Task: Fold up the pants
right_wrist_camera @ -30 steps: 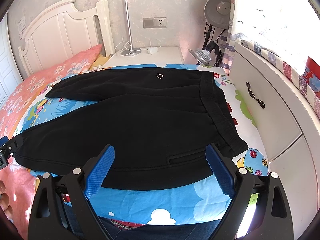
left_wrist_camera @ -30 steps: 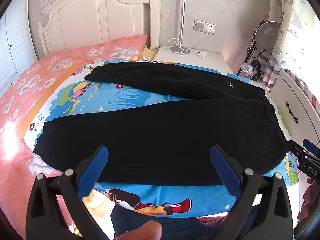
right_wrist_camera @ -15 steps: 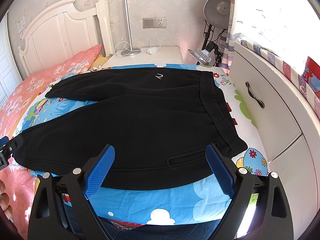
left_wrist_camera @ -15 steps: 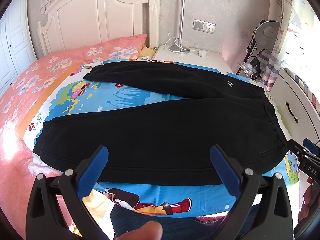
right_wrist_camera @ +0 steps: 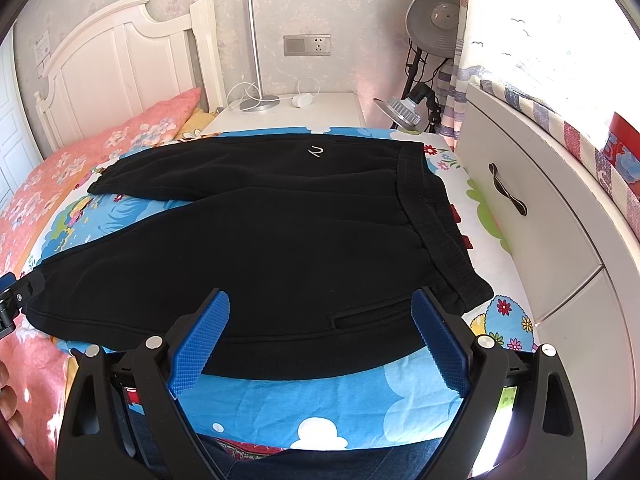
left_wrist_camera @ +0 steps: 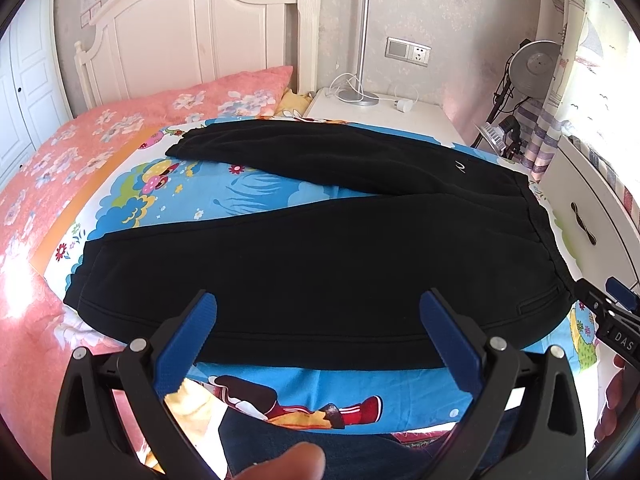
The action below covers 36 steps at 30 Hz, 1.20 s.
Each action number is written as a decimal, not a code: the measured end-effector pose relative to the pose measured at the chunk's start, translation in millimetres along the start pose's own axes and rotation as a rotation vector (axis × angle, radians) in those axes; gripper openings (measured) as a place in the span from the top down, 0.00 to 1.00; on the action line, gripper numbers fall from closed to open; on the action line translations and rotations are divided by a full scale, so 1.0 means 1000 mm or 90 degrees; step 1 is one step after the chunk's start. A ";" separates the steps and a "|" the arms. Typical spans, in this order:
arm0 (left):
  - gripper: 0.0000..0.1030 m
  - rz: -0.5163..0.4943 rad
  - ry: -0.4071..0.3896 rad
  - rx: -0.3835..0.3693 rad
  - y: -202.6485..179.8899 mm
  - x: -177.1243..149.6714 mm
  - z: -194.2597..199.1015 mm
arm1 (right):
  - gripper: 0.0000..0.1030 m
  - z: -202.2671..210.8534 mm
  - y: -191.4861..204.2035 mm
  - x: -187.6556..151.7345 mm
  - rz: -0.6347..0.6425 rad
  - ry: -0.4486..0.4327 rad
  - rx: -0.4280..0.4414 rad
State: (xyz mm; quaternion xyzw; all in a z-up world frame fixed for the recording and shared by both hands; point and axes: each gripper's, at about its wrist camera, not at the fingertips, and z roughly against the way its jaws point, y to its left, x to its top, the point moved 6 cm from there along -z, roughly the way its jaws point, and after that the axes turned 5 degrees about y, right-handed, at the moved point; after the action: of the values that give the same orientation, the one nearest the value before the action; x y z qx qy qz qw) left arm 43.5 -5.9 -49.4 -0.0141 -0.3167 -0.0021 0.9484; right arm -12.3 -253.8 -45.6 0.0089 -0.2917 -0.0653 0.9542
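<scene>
Black pants (left_wrist_camera: 320,256) lie flat on the bed, legs spread in a V toward the left, waistband at the right. A small white logo shows near the waist in the right wrist view (right_wrist_camera: 316,151). The pants fill that view too (right_wrist_camera: 272,248). My left gripper (left_wrist_camera: 318,312) is open and empty, above the near edge of the near leg. My right gripper (right_wrist_camera: 320,312) is open and empty, above the near edge by the hip pocket (right_wrist_camera: 370,319). The right gripper's tip shows at the right edge of the left wrist view (left_wrist_camera: 608,312).
A cartoon blue sheet (left_wrist_camera: 248,192) covers the bed over a pink floral cover (left_wrist_camera: 60,160). A white headboard (left_wrist_camera: 192,36) and nightstand with lamp pole (left_wrist_camera: 362,96) stand behind. A white drawer unit (right_wrist_camera: 532,216) runs along the right. A fan (right_wrist_camera: 434,12) stands in the corner.
Both grippers have shifted very slightly; the pants sit a touch lower and nearer in the left wrist view. Nothing was grasped or moved.
</scene>
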 end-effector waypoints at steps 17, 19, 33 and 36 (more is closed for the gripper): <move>0.01 0.013 -0.006 -0.037 -0.004 -0.006 -0.006 | 0.13 -0.010 -0.004 -0.002 0.000 0.008 0.000; 0.01 0.026 -0.013 -0.074 -0.004 -0.007 -0.006 | 0.11 -0.019 -0.010 0.002 -0.006 0.019 0.015; 0.02 0.035 0.024 -0.237 -0.017 -0.016 -0.040 | 0.11 -0.215 -0.153 0.203 -0.030 0.148 0.070; 0.02 0.034 0.029 -0.224 -0.010 -0.015 -0.048 | 0.13 -0.258 -0.175 0.220 -0.027 0.182 0.034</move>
State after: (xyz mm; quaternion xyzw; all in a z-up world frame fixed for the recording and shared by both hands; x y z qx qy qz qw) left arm 60.5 -16.8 -96.8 -0.1881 -0.2892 -0.0324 0.9381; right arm 291.4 -461.3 -147.6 0.0495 -0.1540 -0.0756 0.9839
